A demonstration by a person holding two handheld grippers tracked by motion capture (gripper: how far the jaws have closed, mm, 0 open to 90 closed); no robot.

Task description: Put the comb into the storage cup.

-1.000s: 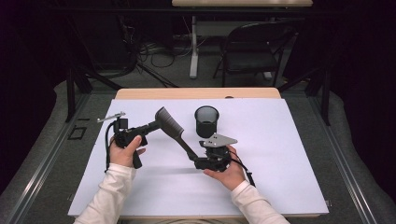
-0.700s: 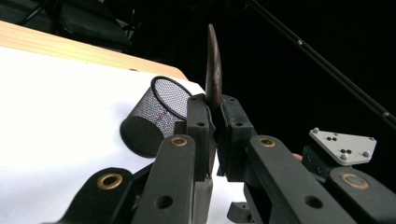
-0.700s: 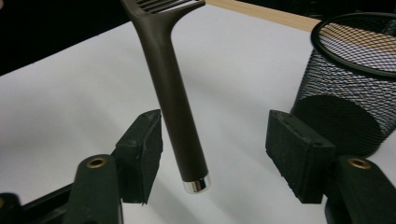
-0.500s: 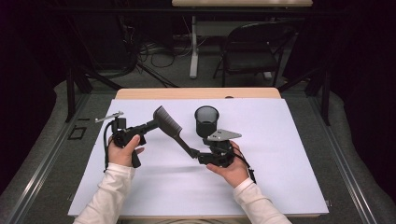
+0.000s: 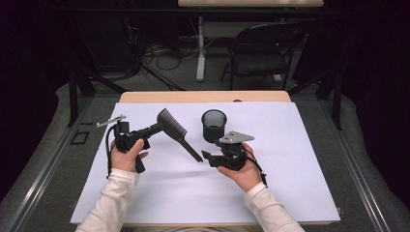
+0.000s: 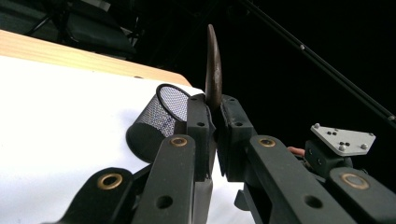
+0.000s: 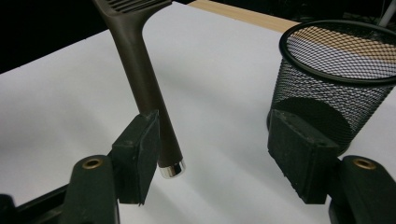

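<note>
Shifted since the earlier frames: right gripper [image 5: 207, 155], drawn slightly back from the comb handle, its jaws just now opening a little further; the handle tip stands against the inner face of one jaw, unclamped, the other jaw well apart near the cup. Left gripper [image 5: 155, 128]: unmoved, jaws closed tight on the head of the comb [image 5: 177, 131].

Item: dark brown comb, toothed head wide, long slim handle ending in a small silver cap [image 7: 171, 170]. Position: held in the air above the white sheet [image 5: 290, 169], slanting from the left gripper down toward the right one, cap near the sheet.

Item: black mesh pen cup [image 5: 214, 124], upright, open mouth up, just beyond the right gripper and beside the handle.

Step in hand, as judged: passing the handle to the right gripper. Centre the handle between both pads, above the cap, before closing; release the head only once that grip is firm.

Clearances: cup rim near the right jaw, so keep any swing toward the person. Open sheet ahead of both hands; wooden table edge [image 5: 203, 96] well beyond the cup.
</note>
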